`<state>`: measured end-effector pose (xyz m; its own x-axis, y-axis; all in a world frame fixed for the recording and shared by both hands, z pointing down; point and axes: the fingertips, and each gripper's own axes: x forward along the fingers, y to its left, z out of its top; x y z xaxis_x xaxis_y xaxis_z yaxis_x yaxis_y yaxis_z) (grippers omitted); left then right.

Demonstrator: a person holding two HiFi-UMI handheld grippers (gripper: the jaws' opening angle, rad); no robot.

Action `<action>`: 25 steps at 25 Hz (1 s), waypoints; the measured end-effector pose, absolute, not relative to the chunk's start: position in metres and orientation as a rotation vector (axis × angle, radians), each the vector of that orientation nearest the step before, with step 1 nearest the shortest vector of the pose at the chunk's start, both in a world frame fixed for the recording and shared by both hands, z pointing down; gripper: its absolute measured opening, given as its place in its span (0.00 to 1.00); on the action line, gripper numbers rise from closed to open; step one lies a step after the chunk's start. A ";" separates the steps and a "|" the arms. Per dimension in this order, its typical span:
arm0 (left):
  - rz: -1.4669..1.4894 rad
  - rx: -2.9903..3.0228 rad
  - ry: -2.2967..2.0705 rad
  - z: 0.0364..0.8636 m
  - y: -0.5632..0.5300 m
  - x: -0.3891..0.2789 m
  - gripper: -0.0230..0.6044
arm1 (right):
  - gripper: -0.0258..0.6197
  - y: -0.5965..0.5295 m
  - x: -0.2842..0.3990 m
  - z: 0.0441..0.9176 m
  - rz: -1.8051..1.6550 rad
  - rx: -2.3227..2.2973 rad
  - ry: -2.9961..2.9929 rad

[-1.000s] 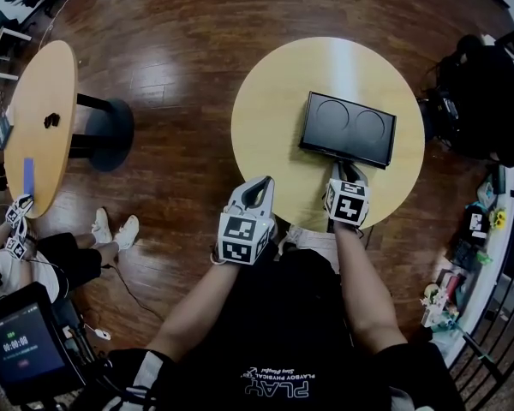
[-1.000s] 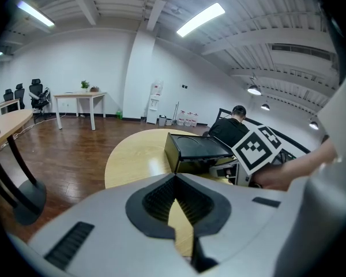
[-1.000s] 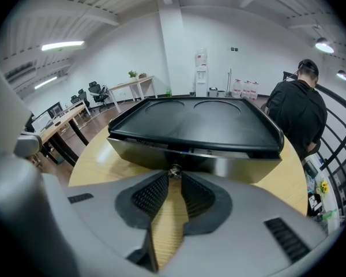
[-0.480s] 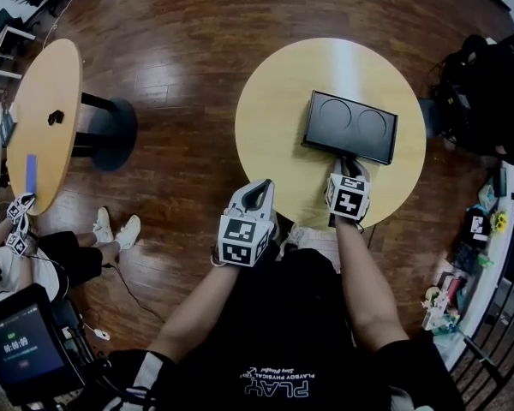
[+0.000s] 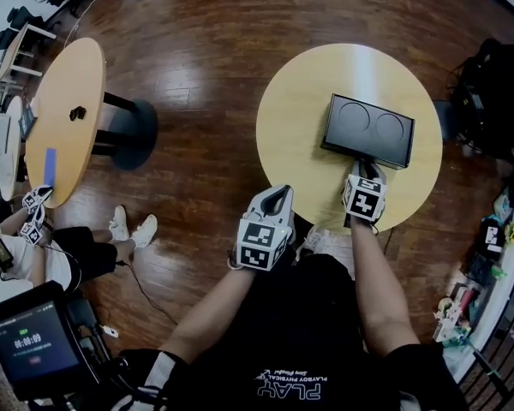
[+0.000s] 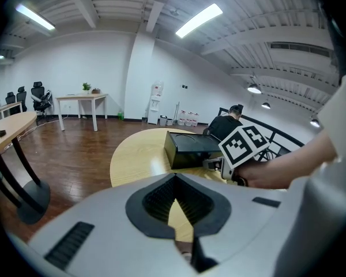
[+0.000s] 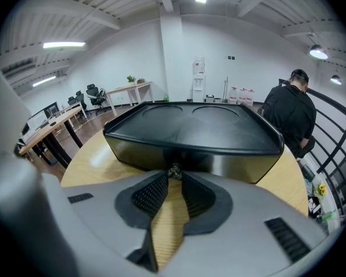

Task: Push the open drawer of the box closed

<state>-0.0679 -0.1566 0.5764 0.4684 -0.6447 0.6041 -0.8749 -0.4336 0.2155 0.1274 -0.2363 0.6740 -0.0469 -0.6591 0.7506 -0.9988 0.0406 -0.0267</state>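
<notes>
Upper right of the head view, one black box [image 5: 368, 131] sits on the round table [image 5: 300, 118], with two round hollows in its top. My right gripper [image 5: 368, 164] is at the box's lower edge, tips touching its front. My left gripper [image 5: 278, 195] hangs off the table's lower-left rim, apart from the box. A second table [image 5: 60, 118] stands at far left, so I count two tables, two grippers and one box.

From the left gripper view, my jaws are pressed together with nothing between them. The box lies mid-frame beyond them, with the right gripper's marker cube [image 6: 245, 146] just right of it.

From the right gripper view, the box fills the middle, its front against my tips. The jaws are almost together, pinching one small knob [image 7: 173, 171] at the front's centre. I cannot tell how far the drawer stands out.
</notes>
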 end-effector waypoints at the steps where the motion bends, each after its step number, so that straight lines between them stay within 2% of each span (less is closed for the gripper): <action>1: 0.603 2.217 -1.262 0.576 -0.156 -0.071 0.03 | 0.16 -0.237 0.123 0.675 0.776 1.681 -1.765; 16: 0.570 2.265 -1.322 0.540 -0.124 -0.037 0.03 | 0.15 -0.153 0.112 0.582 0.610 1.682 -2.018; 20: 0.578 2.267 -1.354 0.533 -0.110 -0.033 0.03 | 0.06 -0.134 0.118 0.560 0.590 1.700 -2.089; 25: 0.574 2.305 -1.353 0.517 -0.084 -0.030 0.03 | 0.05 -0.112 0.129 0.546 0.594 1.720 -2.135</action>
